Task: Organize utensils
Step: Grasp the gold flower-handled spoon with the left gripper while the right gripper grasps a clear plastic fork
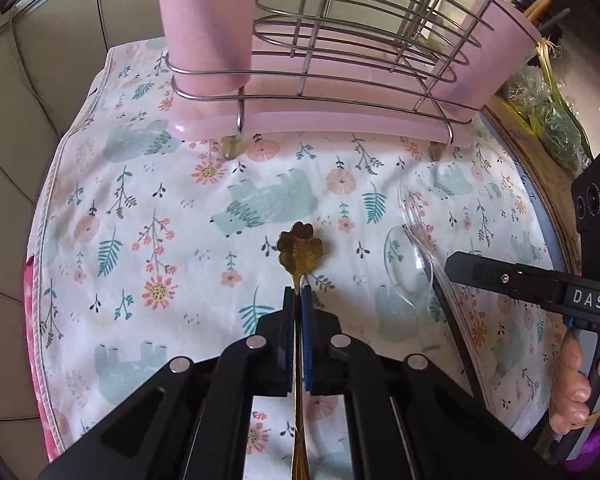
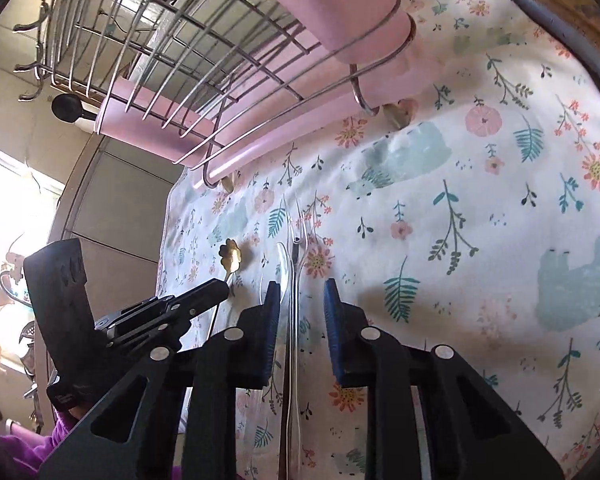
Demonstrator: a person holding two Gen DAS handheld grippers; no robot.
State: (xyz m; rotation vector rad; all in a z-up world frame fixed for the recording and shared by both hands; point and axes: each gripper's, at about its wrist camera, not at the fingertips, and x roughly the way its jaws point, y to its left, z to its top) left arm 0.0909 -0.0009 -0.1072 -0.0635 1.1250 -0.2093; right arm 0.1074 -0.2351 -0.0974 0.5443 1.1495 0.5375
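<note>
Your left gripper point(image 1: 297, 294) is clamped on the handle of the gold flower spoon point(image 1: 300, 247), low on the floral cloth point(image 1: 148, 184) covering the desk, gripped near the bowl probably so it lifts without tipping. Your right gripper point(image 2: 302, 292) stands partly apart, straddling the clear plastic spoon point(image 2: 286, 268) and clear fork point(image 2: 298, 240) without pinching them yet. The wire rack point(image 1: 352, 40) with pink cups sits just behind, likely their destination.

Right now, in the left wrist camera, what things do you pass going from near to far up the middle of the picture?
Left gripper shut on the gold spoon's handle → gold spoon flower-shaped bowl → bare flowery cloth → pink tray → wire rack.
</note>
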